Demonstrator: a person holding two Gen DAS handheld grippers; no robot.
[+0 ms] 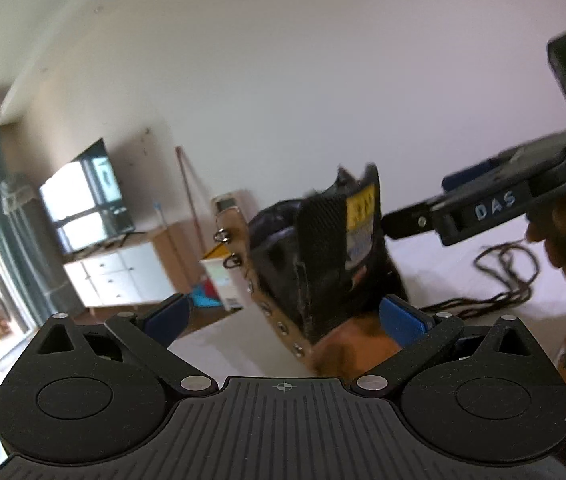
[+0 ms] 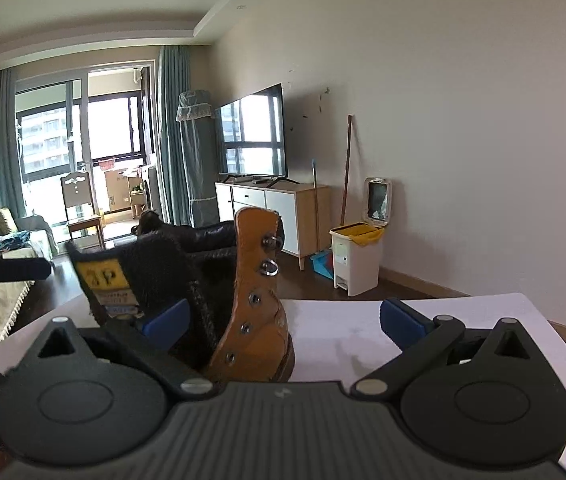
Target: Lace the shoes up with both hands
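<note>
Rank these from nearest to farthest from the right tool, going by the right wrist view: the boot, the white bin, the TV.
1. Boot: between the open right tool's fingers, left of centre, on the table.
2. White bin: on the floor past the table, right of centre.
3. TV: on the cabinet by the far wall.

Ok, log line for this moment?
boot: upright on table, unlaced | lace: loose on table | left gripper: open | right gripper: open

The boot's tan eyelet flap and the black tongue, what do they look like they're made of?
The tan eyelet flap looks like matte leather or nubuck: stiff, upright, with a fuzzy cut edge and shiny metal eyelets and hooks. The black tongue looks like a woven or padded synthetic with a coarse, ribbed surface, carrying a yellow printed label. The blur leaves both uncertain.
</note>
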